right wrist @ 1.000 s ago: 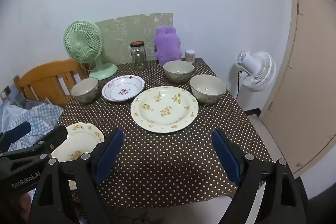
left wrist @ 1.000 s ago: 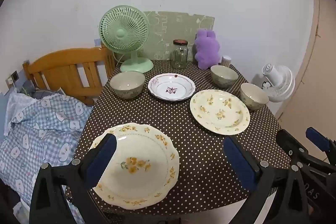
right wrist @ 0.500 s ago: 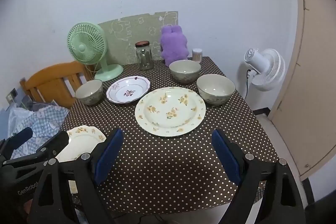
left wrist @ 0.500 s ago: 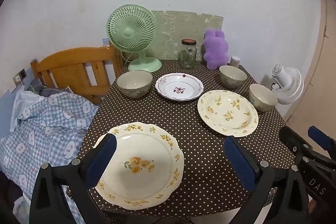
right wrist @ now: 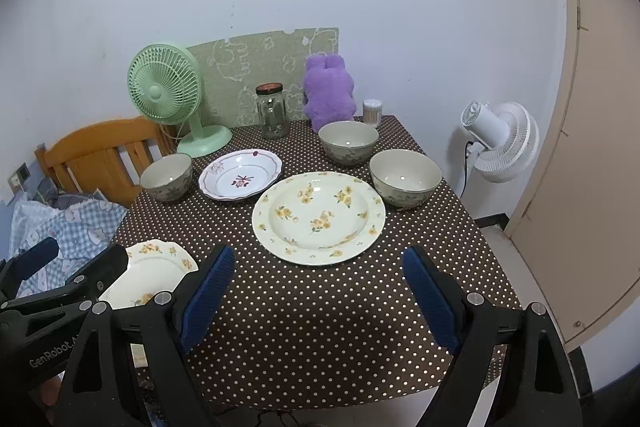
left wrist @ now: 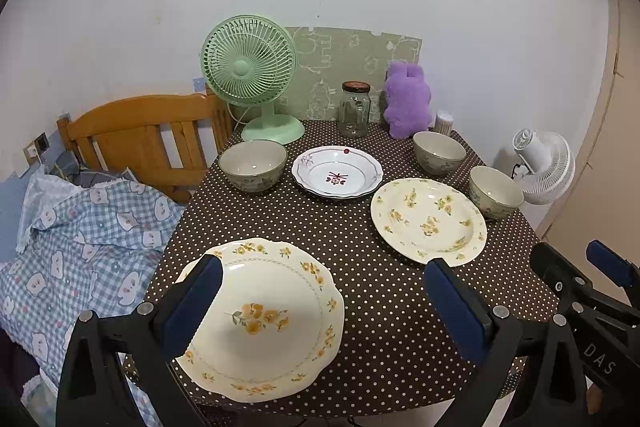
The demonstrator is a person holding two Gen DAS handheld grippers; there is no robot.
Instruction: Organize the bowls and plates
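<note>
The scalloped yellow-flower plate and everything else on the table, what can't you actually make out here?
- Scalloped plate: left wrist view, near-left rim behind the left gripper's finger; right wrist view, mostly behind that gripper.
- Small container beside the purple plush: too small to identify.
- Table near edge: hidden by the right gripper.

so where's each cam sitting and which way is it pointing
Left wrist: on the left gripper, angled down over the scalloped plate at the table's near edge; open blue-padded jaws show, right gripper at frame right.
Right wrist: on the right gripper, facing the round floral plate; open jaws show.
Shared: both plates, three bowls, green fan.
</note>
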